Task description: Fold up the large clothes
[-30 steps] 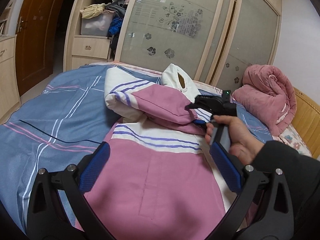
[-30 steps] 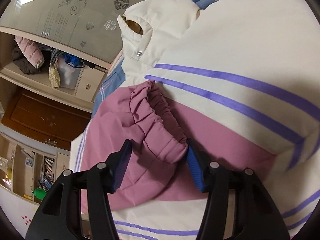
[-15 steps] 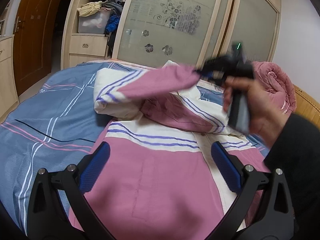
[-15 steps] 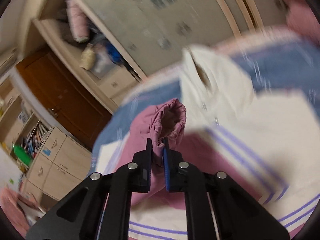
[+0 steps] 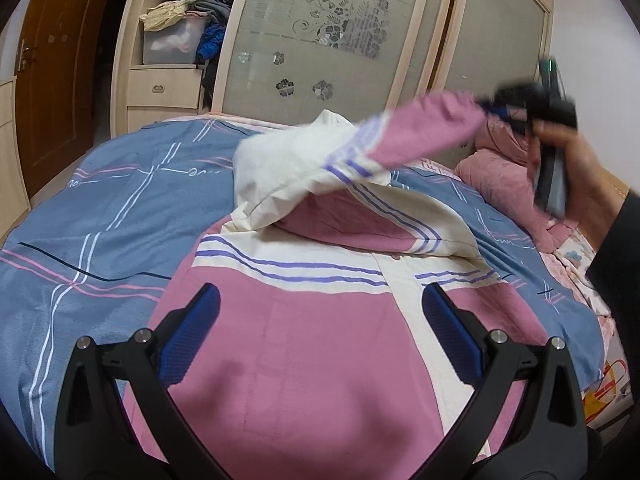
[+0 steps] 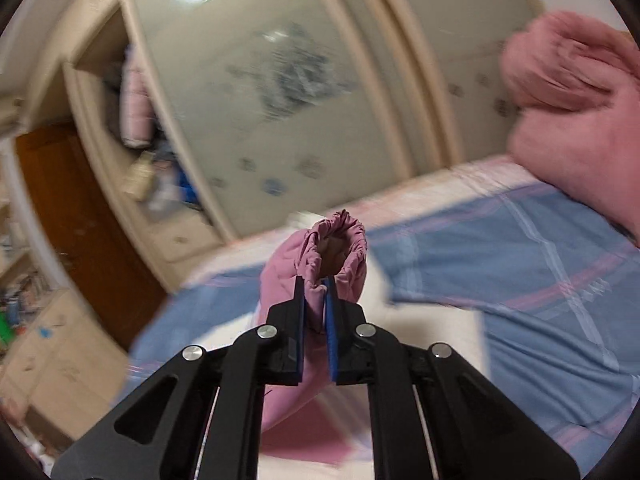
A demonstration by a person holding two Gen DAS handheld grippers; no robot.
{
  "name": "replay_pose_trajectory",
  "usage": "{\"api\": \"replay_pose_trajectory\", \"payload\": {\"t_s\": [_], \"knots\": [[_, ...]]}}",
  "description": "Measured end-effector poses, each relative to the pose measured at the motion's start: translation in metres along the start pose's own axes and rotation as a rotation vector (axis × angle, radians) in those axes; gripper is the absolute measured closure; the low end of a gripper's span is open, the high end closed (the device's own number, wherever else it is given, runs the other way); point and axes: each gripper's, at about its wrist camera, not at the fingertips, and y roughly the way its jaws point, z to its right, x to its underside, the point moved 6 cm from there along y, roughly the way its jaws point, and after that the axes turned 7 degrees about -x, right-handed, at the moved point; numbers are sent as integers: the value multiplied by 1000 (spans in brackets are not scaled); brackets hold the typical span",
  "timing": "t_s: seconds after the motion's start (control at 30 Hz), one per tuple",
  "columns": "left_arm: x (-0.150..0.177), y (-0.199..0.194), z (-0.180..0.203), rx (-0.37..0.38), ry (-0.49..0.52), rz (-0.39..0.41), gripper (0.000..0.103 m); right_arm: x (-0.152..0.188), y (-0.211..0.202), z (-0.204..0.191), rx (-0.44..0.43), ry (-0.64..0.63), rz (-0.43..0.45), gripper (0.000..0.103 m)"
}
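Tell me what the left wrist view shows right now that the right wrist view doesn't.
Only the left wrist view shows the jacket body spread on the bed, the open left gripper over it, and the hand carrying the right gripper. Only the right wrist view shows the right gripper shut on the elastic cuff up close. Both show the pink sleeve lifted, the blue bedcover, the rolled pink quilt and the wardrobe.

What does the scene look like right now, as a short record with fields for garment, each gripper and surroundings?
garment: pink and cream jacket spread on the blue plaid bed cover
sleeve: pink cuff lifted off the bed
right gripper: shut on the cuff
left gripper: open above the jacket body, holding nothing
surroundings: wardrobe, rolled pink quilt
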Motion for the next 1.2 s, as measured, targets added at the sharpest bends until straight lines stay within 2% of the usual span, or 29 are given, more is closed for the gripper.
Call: {"api": "replay_pose_trajectory", "payload": {"t_s": [0.17,0.3,0.37,0.43,0.47,0.57,0.67,0.77,0.8,0.97,1.2], "knots": [[3,4,5,9,8,-16,2,67,22,86,161,67,-106,95],[8,9,9,13,27,-38,2,105,35,122,225,108,-133,93],[10,12,12,15,34,-51,2,116,36,133,232,136,-128,81],[13,16,12,19,31,-67,2,124,32,143,217,207,-132,36],[13,17,12,22,28,-73,2,126,23,148,196,271,-105,33],[16,20,12,30,20,-89,2,133,-9,144,136,318,-48,30],[19,18,15,16,34,-94,2,151,-50,121,66,248,-59,28],[22,10,18,7,42,-75,2,180,-101,86,29,130,-61,12],[23,7,18,5,46,-71,2,190,-116,74,33,85,-56,7],[35,-21,30,17,86,-33,2,225,-168,26,43,-67,-38,6],[44,-45,40,-57,162,63,2,233,-190,5,127,-273,27,6]]}}
